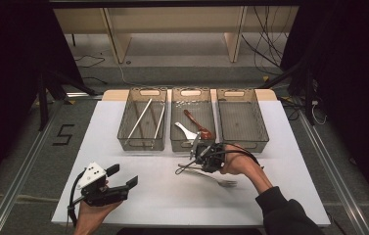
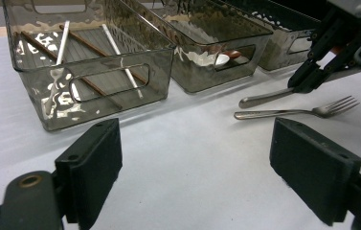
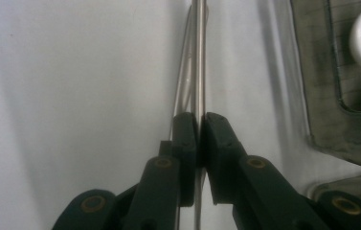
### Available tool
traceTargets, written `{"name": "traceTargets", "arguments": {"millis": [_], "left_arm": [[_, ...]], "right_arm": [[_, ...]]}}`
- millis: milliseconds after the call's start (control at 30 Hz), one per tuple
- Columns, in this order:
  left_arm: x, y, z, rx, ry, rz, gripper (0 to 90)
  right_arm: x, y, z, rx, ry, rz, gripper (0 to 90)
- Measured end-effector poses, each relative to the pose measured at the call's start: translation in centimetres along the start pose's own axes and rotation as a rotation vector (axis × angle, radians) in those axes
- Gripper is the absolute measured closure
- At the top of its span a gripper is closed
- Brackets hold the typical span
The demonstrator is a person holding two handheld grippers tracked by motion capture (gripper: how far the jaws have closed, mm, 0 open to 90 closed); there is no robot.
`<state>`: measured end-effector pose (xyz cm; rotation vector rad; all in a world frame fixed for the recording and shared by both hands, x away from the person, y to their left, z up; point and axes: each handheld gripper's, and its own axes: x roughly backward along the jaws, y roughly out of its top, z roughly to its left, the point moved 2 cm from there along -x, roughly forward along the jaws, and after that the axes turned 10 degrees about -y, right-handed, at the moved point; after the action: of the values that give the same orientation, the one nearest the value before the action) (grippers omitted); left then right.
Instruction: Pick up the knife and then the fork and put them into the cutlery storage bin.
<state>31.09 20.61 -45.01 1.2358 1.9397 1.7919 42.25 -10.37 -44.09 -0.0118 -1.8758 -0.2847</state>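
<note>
Nearest the high camera, the left gripper rests in an upturned hand at the front of the white table, its blocky matte black fingers spread wide with nothing between them. Farther in, the right gripper has its fingers clenched on the slim handle of a polished steel utensil; in the right gripper view that handle runs straight up from the pinched pads, and its working end is hidden behind the gripper, so its kind is hard to tell. Just beside it a steel fork lies flat on the table, tines toward the right hand. Beyond stand three smoky translucent plastic bins in a row with cut-out handles. The left bin holds long thin sticks, pale and dark. The middle bin holds a white spoon and a reddish-brown spoon. The right bin looks bare through its tinted walls, and its near side is partly cut off by the gripper.
</note>
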Motion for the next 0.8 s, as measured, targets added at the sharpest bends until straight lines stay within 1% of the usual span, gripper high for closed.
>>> {"name": "traceTargets", "arguments": {"millis": [33,67,133,167,200,233,300,333,467,533,667,733,767,800], "left_arm": [[0.0,0.0,0.0,0.0,0.0,0.0,18.1],[0.0,0.0,0.0,0.0,0.0,0.0,18.1],[0.0,0.0,0.0,0.0,0.0,0.0,18.1],[0.0,0.0,0.0,0.0,0.0,0.0,18.1],[0.0,0.0,0.0,0.0,0.0,0.0,18.1],[0.0,0.0,0.0,0.001,0.0,0.0,18.1],[0.0,0.0,0.0,0.001,0.0,0.0,18.1],[0.0,0.0,0.0,0.001,0.0,0.0,18.1],[0.0,0.0,0.0,-0.001,0.0,0.0,18.1],[0.0,0.0,0.0,0.0,0.0,0.0,18.1],[0.0,0.0,0.0,0.0,0.0,0.001,18.1],[0.0,0.0,0.0,0.0,0.0,0.001,18.1],[0.0,0.0,0.0,0.0,0.001,0.0,18.1],[0.0,0.0,0.0,0.0,0.001,-0.001,18.1]], "right_arm": [[0.2,0.0,-0.1,-0.012,-0.004,-0.007,84.1],[0.4,-0.1,-0.3,-0.012,-0.008,-0.013,84.1],[0.9,-0.2,-0.6,-0.043,-0.015,-0.023,84.1],[1.2,-0.2,-0.9,-0.046,-0.021,-0.02,84.1],[1.4,-0.3,-1.1,-0.054,-0.031,-0.031,84.1],[1.7,-0.4,-1.3,-0.067,-0.027,-0.031,84.1],[2.3,-0.5,-1.8,-0.089,-0.038,-0.054,84.1],[2.6,-0.6,-2.0,-0.1,-0.036,-0.051,84.1],[3.7,-1.0,-3.2,-0.149,-0.058,-0.097,84.1],[4.3,-1.3,-3.8,-0.17,-0.069,-0.111,84.1],[5.5,-1.8,-5.3,-0.231,-0.091,-0.134,84.1],[6.0,-2.1,-6.1,-0.271,-0.105,-0.152,84.0],[6.2,-2.3,-6.5,-0.293,-0.102,-0.15,84.0],[6.5,-2.4,-7.0,-0.308,-0.114,-0.152,84.0]]}}
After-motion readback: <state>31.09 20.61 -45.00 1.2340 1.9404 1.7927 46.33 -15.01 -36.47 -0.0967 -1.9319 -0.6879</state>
